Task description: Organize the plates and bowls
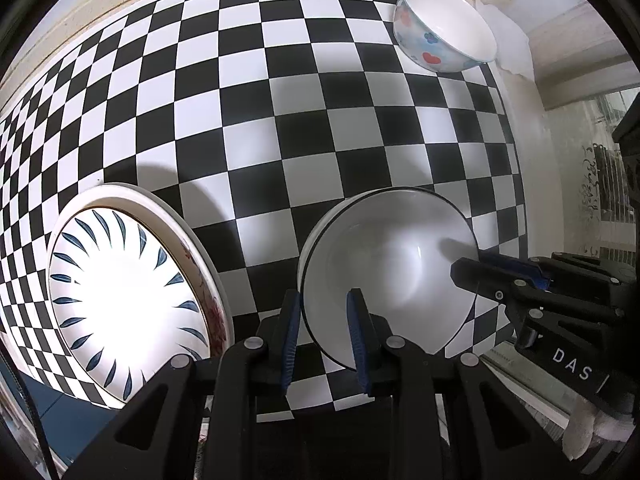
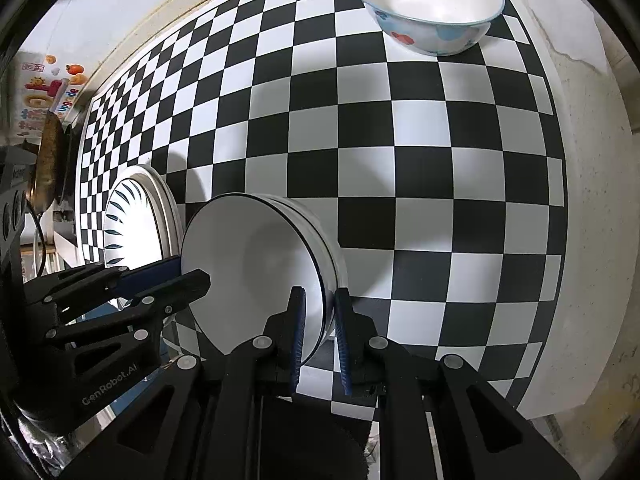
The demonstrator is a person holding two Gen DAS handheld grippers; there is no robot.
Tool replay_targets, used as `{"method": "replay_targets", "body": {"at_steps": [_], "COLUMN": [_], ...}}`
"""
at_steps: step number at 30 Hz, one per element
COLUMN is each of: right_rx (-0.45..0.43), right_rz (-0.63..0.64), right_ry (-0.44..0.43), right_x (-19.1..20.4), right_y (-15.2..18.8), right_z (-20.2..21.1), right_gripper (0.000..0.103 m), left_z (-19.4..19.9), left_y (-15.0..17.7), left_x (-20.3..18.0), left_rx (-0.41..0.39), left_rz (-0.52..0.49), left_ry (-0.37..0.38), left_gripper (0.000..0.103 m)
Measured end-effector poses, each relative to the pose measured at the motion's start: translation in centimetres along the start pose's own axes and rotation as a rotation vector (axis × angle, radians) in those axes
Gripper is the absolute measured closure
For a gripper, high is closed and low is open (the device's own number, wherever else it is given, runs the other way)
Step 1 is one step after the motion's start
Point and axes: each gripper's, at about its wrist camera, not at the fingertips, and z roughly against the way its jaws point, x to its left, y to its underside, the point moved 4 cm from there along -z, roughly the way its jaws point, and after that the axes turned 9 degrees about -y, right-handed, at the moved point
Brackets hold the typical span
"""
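Your left claw (image 1: 324,332) and right claw (image 2: 320,332) each pinch opposite rims of the white bowl (image 1: 392,264) over the checkered desk (image 1: 280,120).

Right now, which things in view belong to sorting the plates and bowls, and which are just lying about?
Part of the job:
- white bowl with dark rim, clamped on opposite rims by left gripper and right gripper
- leaf-pattern plate, stacked on another plate
- heart-pattern bowl, far corner

Lying about:
- checkered mat
- colourful packet and pan, at the far left edge
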Motion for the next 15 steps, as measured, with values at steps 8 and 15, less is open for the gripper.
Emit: {"method": "replay_targets", "body": {"at_steps": [8,15], "right_rx": [-0.053,-0.218], "right_rz": [-0.004,-0.147], "right_ry": [-0.036,-0.097], "right_x": [-0.2,-4.4], "right_y": [-0.6,-5.7], "right_z": [3.6,9.6], "right_gripper": [0.086,0.069], "left_z": [5.5,6.8], "left_y": [-2.4,-11.2], "left_x": [0.4,-0.5], "left_rx": [-0.119,-0.128], "left_rz": [0.024,0.065], "left_ry": [0.032,0.133], "left_gripper": [0.081,0.078]}}
